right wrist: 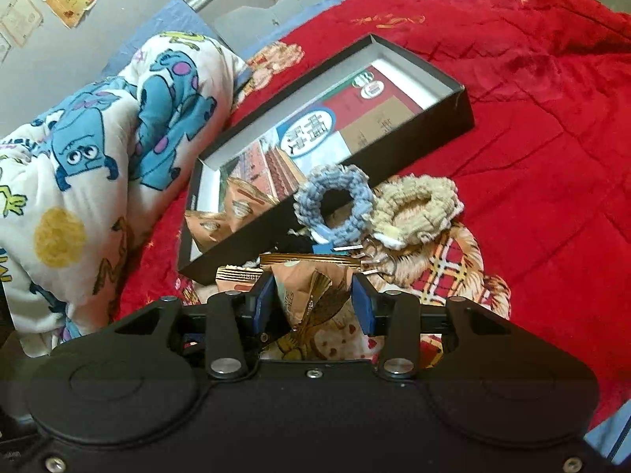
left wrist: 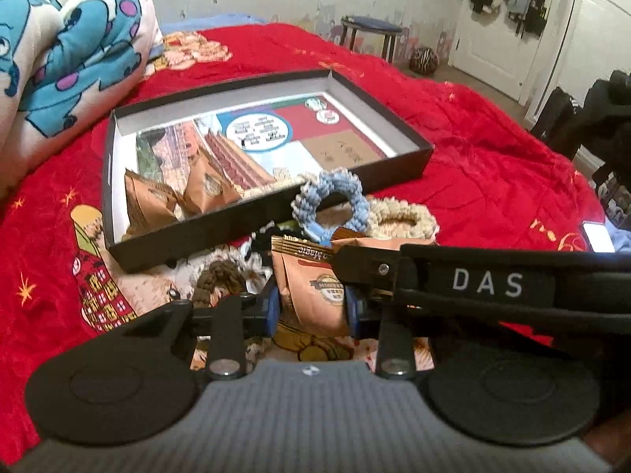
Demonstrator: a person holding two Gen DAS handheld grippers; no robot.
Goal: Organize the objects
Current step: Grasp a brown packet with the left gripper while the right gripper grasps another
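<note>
Both grippers are clamping snack packets at the bottom centre of their own views. The left gripper (left wrist: pixel 313 307) is gripping a pinkish-brown packet (left wrist: pixel 311 291) between its blue pads, packet standing roughly upright, long axis running up the frame toward the box. The right gripper (right wrist: pixel 313 307) is squeezing a crumpled packet (right wrist: pixel 315 295), also held between the pads, pinched and creased.

Key relation: the black box (left wrist: pixel 410 157) is lying straight ahead and slightly up-frame of both grippers, open top facing up, long axis running lower left to upper right. The near wall is sitting between the held packets and the interior, so each packet is needing to go up and over that wall. In the left view the right gripper's arm is crossing the lower right of the frame, so the two are working close together; which is nearer the box is hard to tell.

Counts: 2 packets already lying in the box's lower-left corner (left wrist: pixel 177 197), 1 in each gripper, at least 1 more on the red bedspread (right wrist: pixel 552 157) near them. Crocheted rings: 1 blue (right wrist: pixel 335 205), 1 beige (right wrist: pixel 418 201), both just outside the box wall; darker yarn items lower left in the left view, no. unclear
</note>
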